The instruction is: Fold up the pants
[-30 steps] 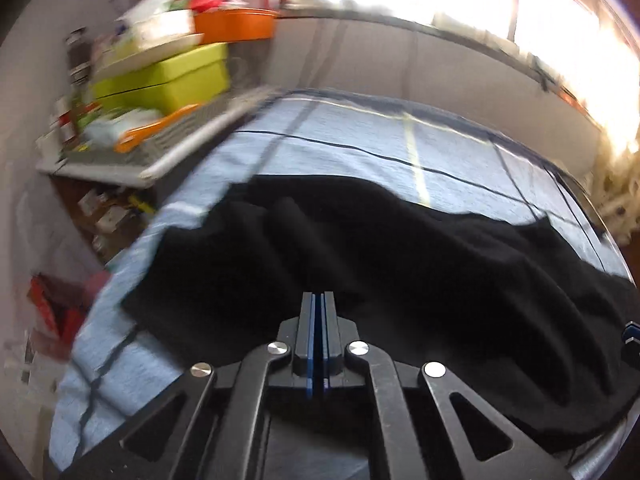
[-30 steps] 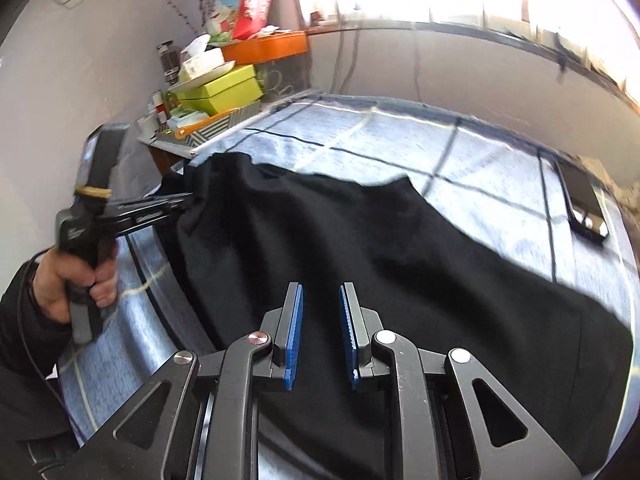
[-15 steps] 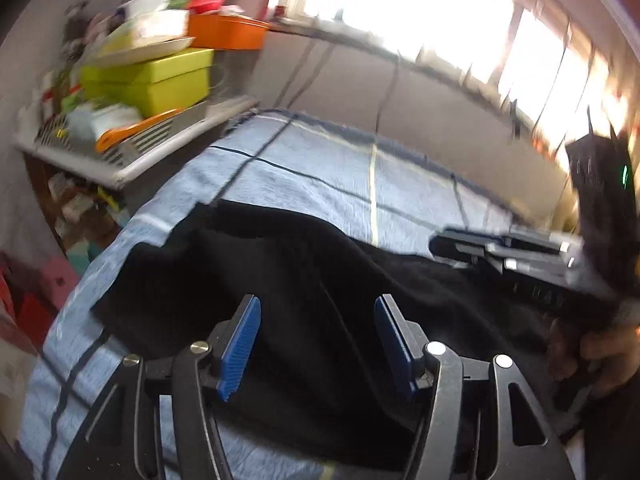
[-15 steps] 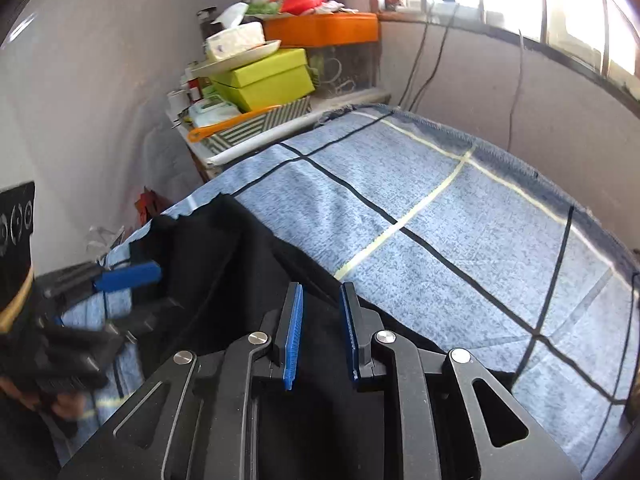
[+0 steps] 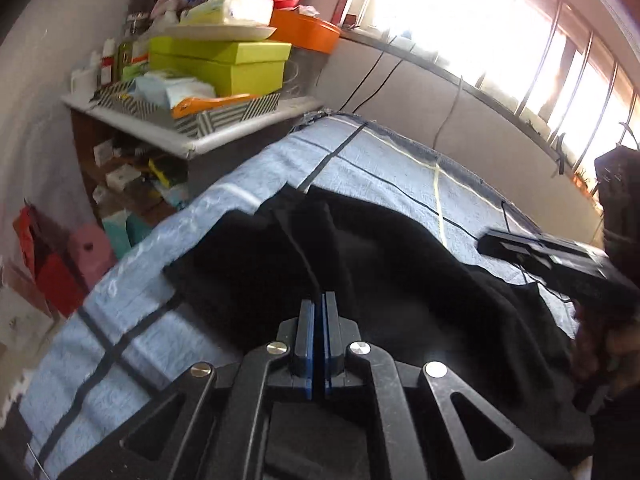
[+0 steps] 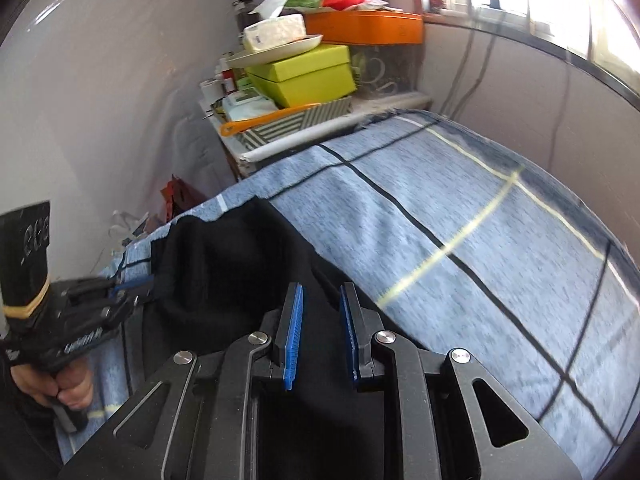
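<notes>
On the blue plaid bed [image 6: 500,248], the left gripper [image 5: 319,312] has its jaws pinched together on the black pants [image 5: 400,264], while the right gripper [image 6: 320,312], jaws slightly parted, hovers over the same fabric.

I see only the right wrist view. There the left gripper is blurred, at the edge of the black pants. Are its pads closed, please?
Observer: Yes. In the left wrist view the left gripper has its blue pads together, and a thin ridge of the pants runs into its tips.
Operator: Where does my right gripper stand from that side?
Observer: The right gripper shows with its tip at the far edge of the pants, where the black cloth meets the blue checked cover.
Operator: Is the cloth flat between the two grippers?
Observer: No. It lies there in soft folds.
</notes>
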